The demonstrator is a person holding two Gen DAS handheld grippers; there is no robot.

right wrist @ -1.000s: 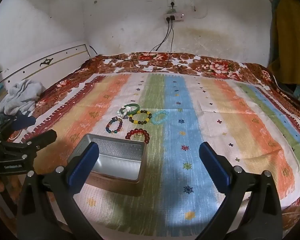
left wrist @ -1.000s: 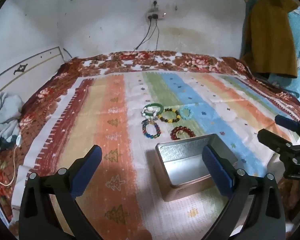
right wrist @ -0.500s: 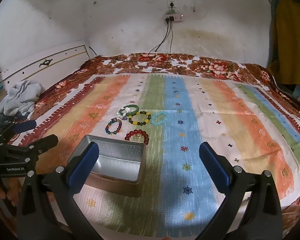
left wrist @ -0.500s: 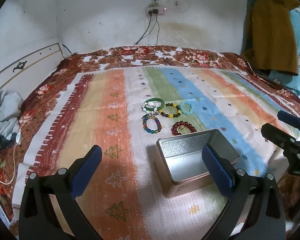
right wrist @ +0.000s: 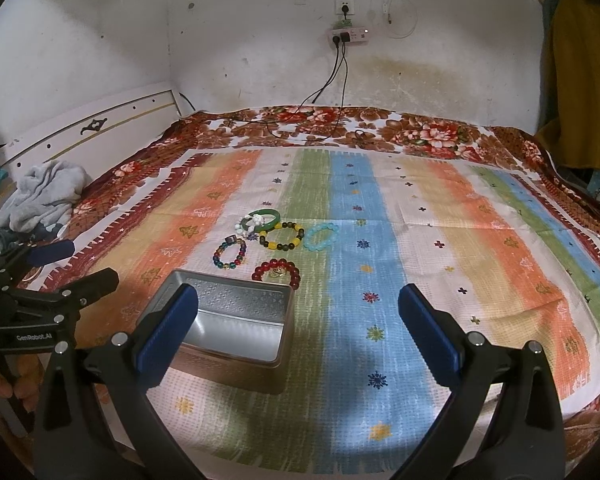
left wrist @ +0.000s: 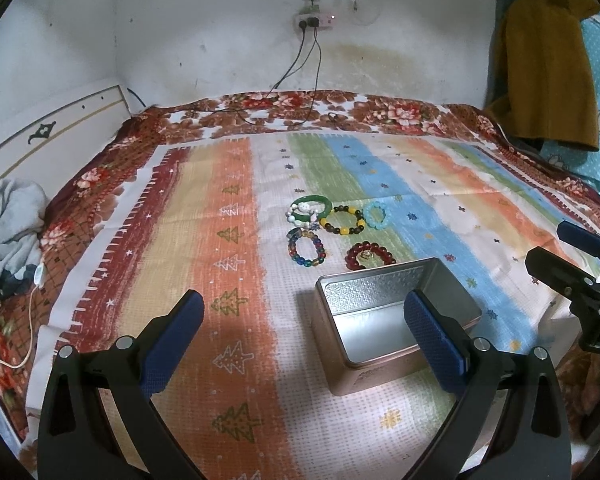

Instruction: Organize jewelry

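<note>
- The left tool hangs over the near edge of the bed, its blue fingers spread wide with nothing between them.
- The right tool hangs the same way, fingers wide apart and bare; it also shows at the right edge of the left view.
- An open tin sits on the striped cloth, just ahead of the left tool's right finger and ahead of the right tool's left finger.
- The tin is silver inside with an embossed wall, copper-toned outside, and holds nothing I can see.
- Beyond the tin, out of both tools' reach, lie the bracelets in a loose cluster.
- The red bracelet lies nearest, just beside the tin's far rim.
- Left of it lies the multicolour bracelet.
- Farther back, the green bangle lies with white beads against it.
- The yellow-brown bracelet lies beside it.
- Pale blue beads lie to the right of that.
</note>
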